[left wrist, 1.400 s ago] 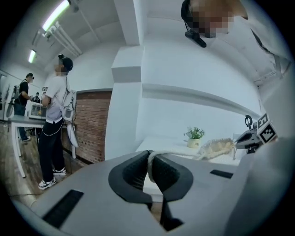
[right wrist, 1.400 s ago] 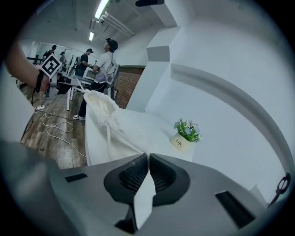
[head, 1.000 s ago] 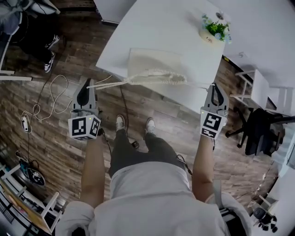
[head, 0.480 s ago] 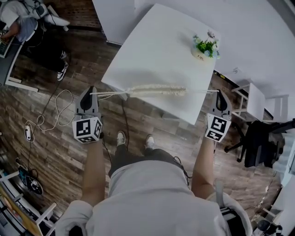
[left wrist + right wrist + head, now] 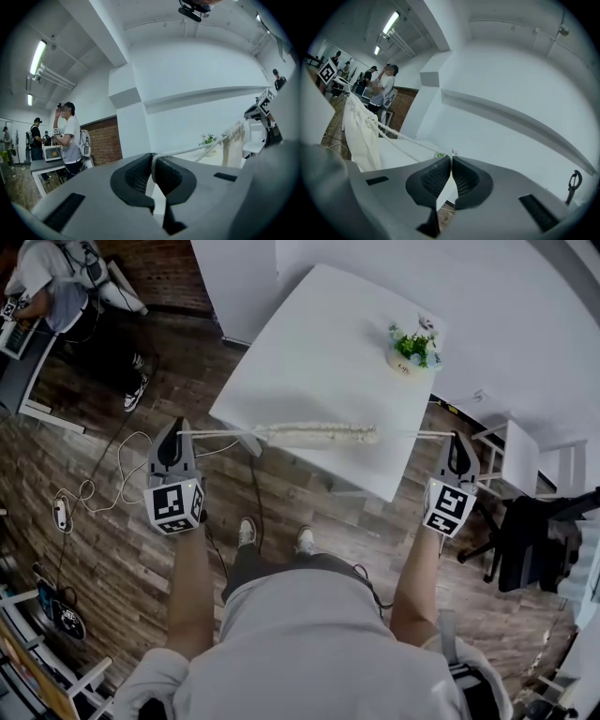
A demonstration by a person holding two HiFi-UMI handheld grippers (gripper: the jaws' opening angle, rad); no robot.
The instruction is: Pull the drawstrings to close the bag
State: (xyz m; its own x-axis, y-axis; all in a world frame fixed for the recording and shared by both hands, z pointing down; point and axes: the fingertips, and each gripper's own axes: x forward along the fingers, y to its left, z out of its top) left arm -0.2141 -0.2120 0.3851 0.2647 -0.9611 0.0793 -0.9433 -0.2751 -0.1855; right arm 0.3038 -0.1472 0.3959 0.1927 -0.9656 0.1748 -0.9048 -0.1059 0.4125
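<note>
A wooden floor [image 5: 281,493] is seen across the head view, and one white desk [image 5: 319,352] is set on it. One black chair [image 5: 534,540] is placed to the right of the desk, and loose cables [image 5: 103,474] are strewn over the floor to the left. Neither is found between the tongs and the bag.

One cream cloth bag [image 5: 314,435] is hung over the near edge of the desk, between the two tongs, with its mouth gathered into a tight bunch. Whether its lower edge is touching the desk cannot be told.

Two tongs are counted. The left tongs [image 5: 178,433] are clenched on the left drawstring [image 5: 220,433], which is seen pinched between the ribbed pads in the left gripper view. The right tongs [image 5: 457,438] are clenched on the right drawstring [image 5: 412,434], which is caught at the tips of the pads. Both cords are drawn taut and nearly level, out to either side of the bag.

One small potted plant [image 5: 410,348] is stood near the far right corner of the desk, well apart from the bag.

Only a thin gathered strip of the bag is given by the head view; its hanging cloth is shown in the two gripper views. A standing person [image 5: 69,140] beside a brick wall is shown in the left gripper view.
</note>
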